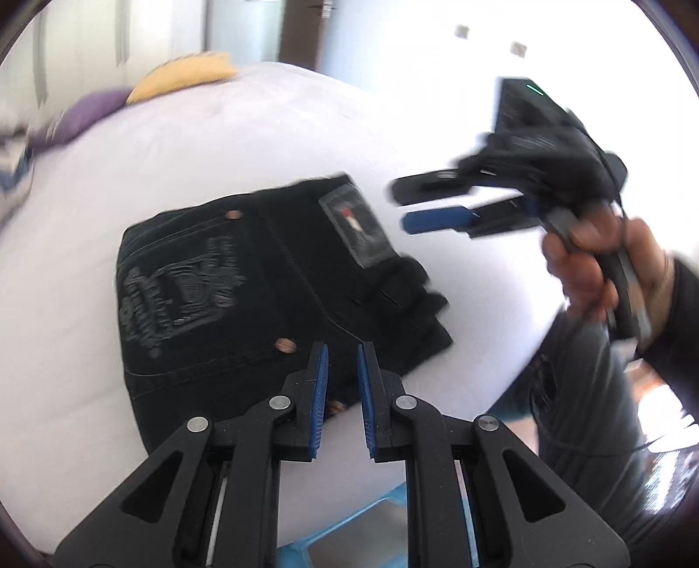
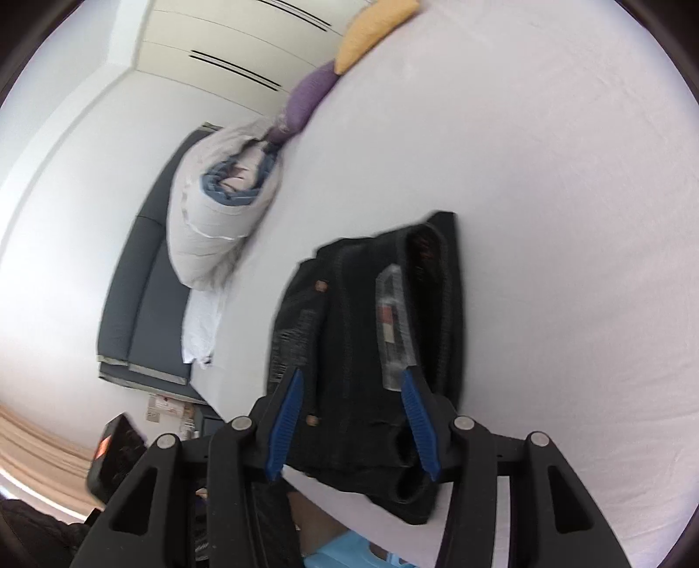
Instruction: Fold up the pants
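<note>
On the white bed sheet (image 1: 271, 144) near its front edge lie the black pants (image 1: 244, 297), folded into a compact, roughly square bundle with a back pocket, copper rivets and a waistband patch facing up; one corner of the bundle overhangs the mattress edge in the right wrist view (image 2: 371, 349). Low over the near side of the bundle hangs the left gripper (image 1: 343, 349), its blue-padded jaws a little apart and holding nothing. Off to the right of the pants, the right gripper (image 1: 404, 205) is raised above the sheet, jaws spread and empty, gripped by the person's bare right hand (image 1: 594, 266). At the far end of the bed sit a yellow pillow (image 2: 371, 30), a purple pillow (image 2: 310, 94) and a rolled grey duvet (image 2: 218, 201).
</note>
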